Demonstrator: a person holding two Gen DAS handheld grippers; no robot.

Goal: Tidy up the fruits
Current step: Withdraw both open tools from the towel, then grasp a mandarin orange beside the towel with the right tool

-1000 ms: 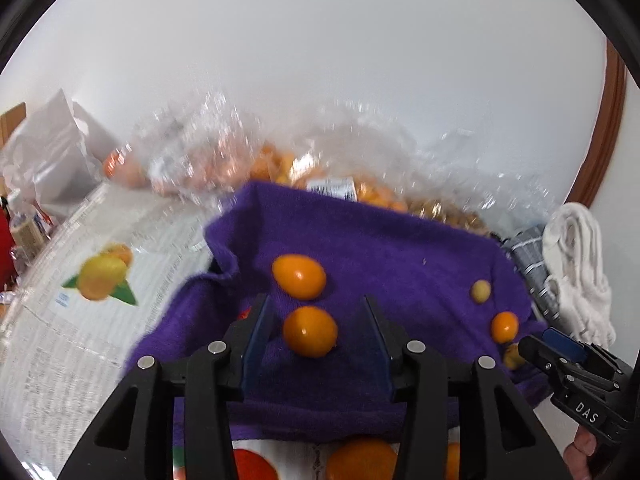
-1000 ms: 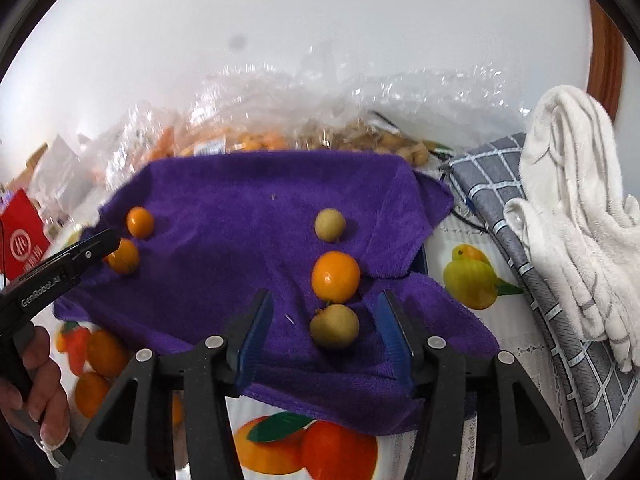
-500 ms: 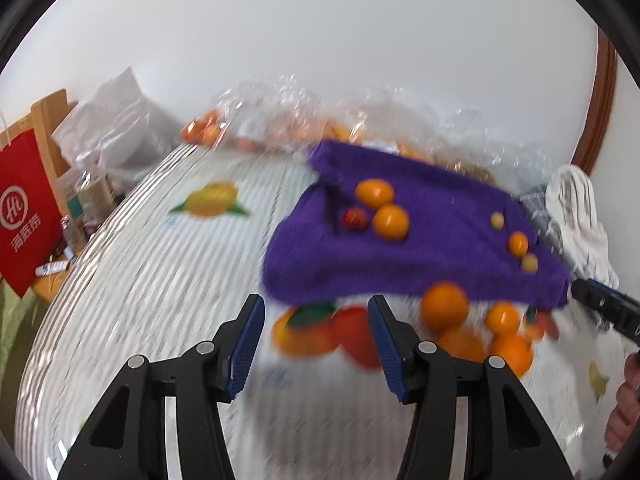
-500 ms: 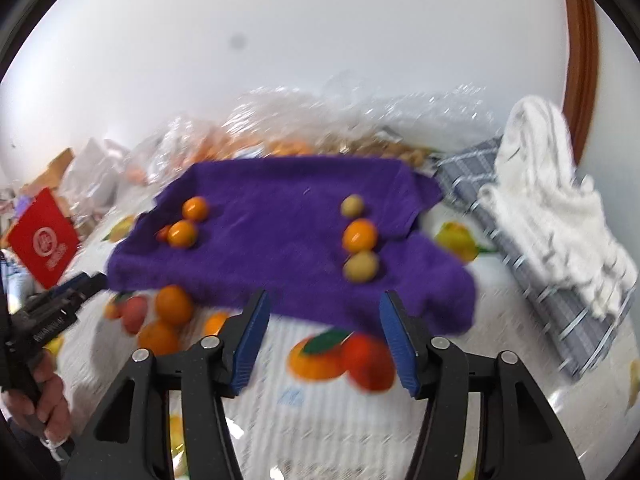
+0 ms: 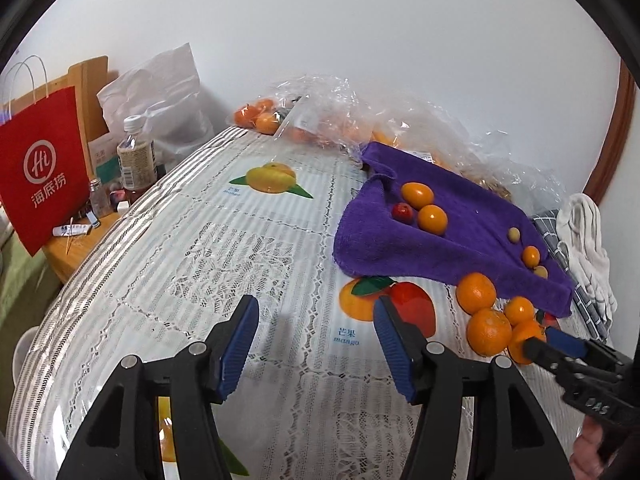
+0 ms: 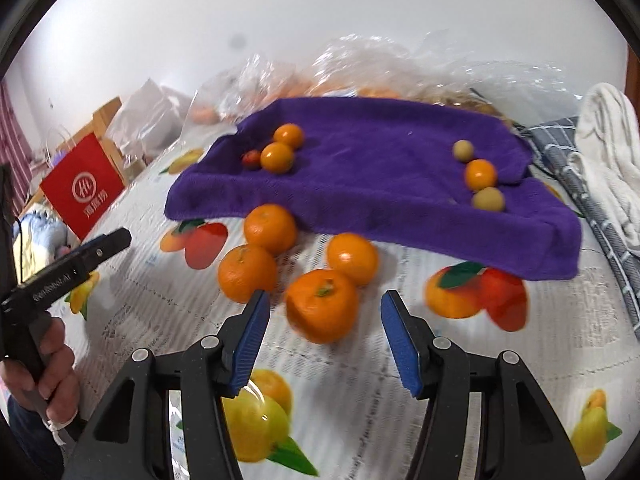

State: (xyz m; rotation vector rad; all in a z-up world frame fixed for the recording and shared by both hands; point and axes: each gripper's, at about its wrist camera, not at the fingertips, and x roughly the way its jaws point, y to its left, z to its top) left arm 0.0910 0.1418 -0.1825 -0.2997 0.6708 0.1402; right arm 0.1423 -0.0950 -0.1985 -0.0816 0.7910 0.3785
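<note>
Four oranges (image 6: pixel 322 310) sit in a loose bunch on the tabletop (image 6: pixel 360 392) just in front of the purple towel (image 6: pixel 380 184), which already has small fruits in two little groups. The right hand-held gripper (image 6: pixel 320 340) is wide apart with the nearest orange right between its tips, so I'd guess it's grab time: ease in and squeeze. The left hand-held gripper (image 5: pixel 316 344) is also spread, holding nothing, over bare tabletop.

I see my left gripper (image 5: pixel 316 344) spread wide over bare tablecloth (image 5: pixel 200 248) — kumquats (image 5: pixel 432 219) on the purple towel (image 5: pixel 472 236), mandarins (image 5: pixel 476 293) just beside its near edge.
</note>
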